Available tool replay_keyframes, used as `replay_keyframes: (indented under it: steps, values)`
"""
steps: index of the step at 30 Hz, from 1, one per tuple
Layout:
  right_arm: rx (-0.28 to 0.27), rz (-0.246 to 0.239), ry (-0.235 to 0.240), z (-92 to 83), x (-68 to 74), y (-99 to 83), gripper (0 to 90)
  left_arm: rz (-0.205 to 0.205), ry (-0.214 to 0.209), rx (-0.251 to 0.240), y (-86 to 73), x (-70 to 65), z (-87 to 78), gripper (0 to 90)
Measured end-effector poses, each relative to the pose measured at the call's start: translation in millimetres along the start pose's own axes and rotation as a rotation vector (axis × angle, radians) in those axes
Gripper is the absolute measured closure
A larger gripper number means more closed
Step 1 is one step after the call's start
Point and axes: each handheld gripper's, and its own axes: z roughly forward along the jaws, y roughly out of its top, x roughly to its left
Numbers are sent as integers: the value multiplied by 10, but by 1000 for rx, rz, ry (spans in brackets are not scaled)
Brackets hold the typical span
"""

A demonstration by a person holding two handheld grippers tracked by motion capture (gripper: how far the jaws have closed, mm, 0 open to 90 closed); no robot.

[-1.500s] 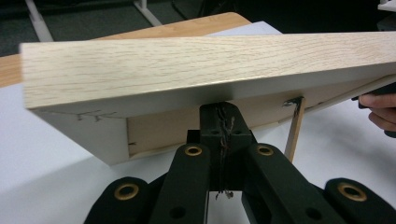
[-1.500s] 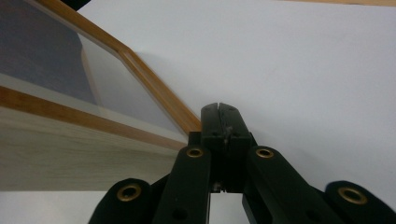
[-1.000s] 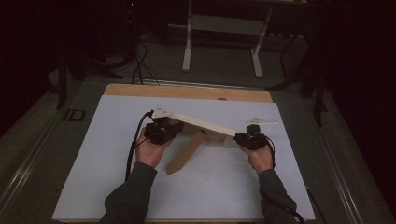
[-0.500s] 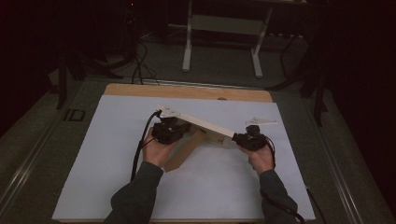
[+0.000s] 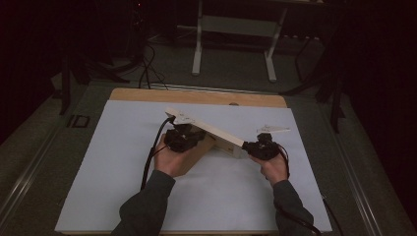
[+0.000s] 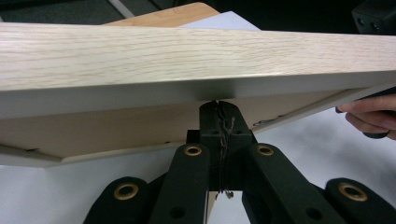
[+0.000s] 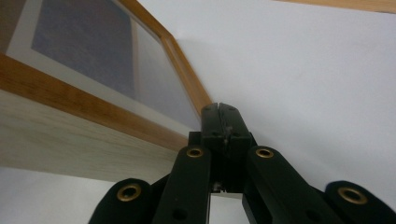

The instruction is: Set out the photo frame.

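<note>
A long pale wooden board (image 5: 209,130) slants across the white sheet from far left to near right, raised off it. Under it lies a brown-framed picture (image 5: 196,153) with a white mat and blue image (image 7: 84,46). My left gripper (image 5: 182,138) is under the board's left part; in the left gripper view its jaws (image 6: 219,105) are shut, tips against the board's lower edge (image 6: 187,56), with a frayed thread in the seam. My right gripper (image 5: 260,148) is at the board's near right end, shut (image 7: 222,109), tips at the brown frame's corner beside the pale board (image 7: 70,144).
A white sheet (image 5: 123,172) covers most of the wooden table (image 5: 196,97). Beyond the far edge stand a metal frame's legs (image 5: 197,54) and floor cables (image 5: 142,64). The person's right hand (image 6: 369,112) is seen in the left gripper view.
My left hand has shifted to the right under the board, and the board's left end has swung with it. The right hand has stayed where it was.
</note>
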Motion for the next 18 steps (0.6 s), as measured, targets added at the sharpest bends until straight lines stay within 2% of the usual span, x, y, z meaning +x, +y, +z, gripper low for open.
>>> replay_keyframes:
  steps: [7,18]
  values:
    - [1,-12,11,4,44,-7,900,13,-8,6,5,-53,36,897]
    - [13,-37,28,6,112,-22,900,25,-9,27,0,-66,89,897]
